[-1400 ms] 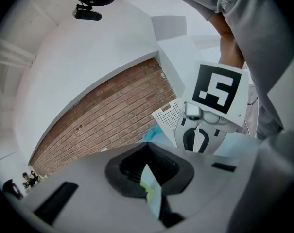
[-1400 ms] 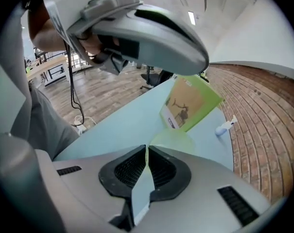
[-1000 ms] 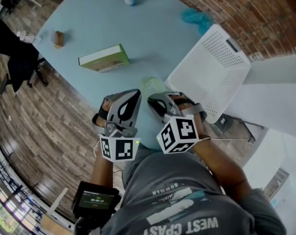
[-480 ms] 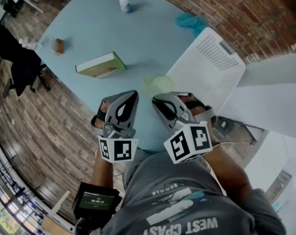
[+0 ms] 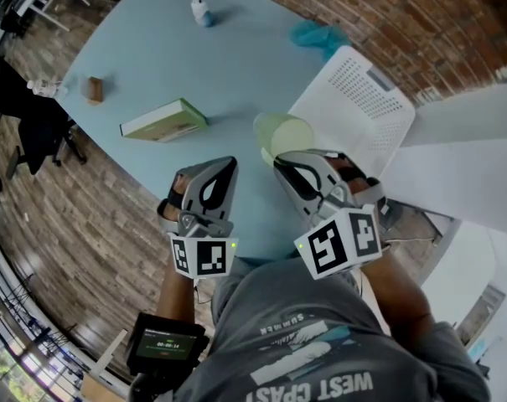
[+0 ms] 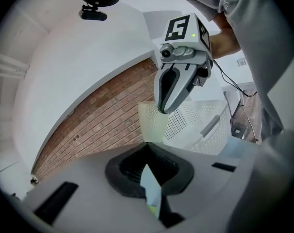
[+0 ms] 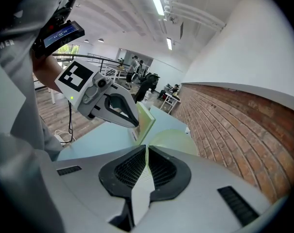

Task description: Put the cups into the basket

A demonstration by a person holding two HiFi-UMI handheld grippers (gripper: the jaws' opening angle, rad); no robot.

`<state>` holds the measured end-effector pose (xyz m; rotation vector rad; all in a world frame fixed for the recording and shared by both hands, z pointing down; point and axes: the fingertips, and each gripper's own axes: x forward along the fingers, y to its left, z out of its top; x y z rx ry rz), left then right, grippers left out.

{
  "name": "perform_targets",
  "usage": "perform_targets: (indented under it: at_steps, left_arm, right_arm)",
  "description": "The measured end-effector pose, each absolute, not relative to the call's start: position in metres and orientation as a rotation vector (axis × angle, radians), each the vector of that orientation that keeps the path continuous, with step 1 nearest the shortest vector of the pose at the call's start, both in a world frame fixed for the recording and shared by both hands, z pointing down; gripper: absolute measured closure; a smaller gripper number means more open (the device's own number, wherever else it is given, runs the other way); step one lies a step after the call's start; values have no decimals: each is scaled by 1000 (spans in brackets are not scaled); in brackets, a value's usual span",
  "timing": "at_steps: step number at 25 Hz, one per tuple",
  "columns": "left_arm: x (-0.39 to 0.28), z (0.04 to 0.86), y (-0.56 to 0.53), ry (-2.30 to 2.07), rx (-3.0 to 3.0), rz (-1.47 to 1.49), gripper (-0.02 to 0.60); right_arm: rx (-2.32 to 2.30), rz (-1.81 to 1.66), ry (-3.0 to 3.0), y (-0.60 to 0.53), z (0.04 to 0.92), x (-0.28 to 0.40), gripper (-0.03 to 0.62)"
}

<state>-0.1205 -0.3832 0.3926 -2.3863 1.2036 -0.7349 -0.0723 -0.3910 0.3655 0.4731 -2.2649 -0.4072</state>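
A pale green translucent cup [image 5: 285,135] hangs above the blue table [image 5: 152,48], its rim pinched by my right gripper [image 5: 292,159], which is shut on it. In the right gripper view the cup [image 7: 175,141] spreads out just past the closed jaws [image 7: 146,149]. The white perforated basket [image 5: 358,107] lies right of the cup, at the table's edge. My left gripper [image 5: 223,166] hovers beside the right one, jaws together and empty. From the left gripper view I see the cup [image 6: 153,123] under the right gripper [image 6: 162,109], with the basket [image 6: 205,125] behind.
A green book [image 5: 163,121] lies on the table left of the cup. A spray bottle [image 5: 198,7], a teal cloth [image 5: 318,36] and a small brown block [image 5: 92,89] sit farther off. A brick wall runs behind the basket.
The right gripper has raised the cup off the table and carried it forward and right, closer to the basket. The left gripper has stayed about where it was.
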Motion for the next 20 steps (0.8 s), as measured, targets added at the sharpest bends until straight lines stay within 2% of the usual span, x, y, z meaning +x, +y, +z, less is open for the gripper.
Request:
perform_targets:
  at_steps: [20]
  left_arm:
    - [-104,408,-397,1136,-2421,-778,583]
  right_arm:
    - [612,-285,-2183,-438,405,-9,565]
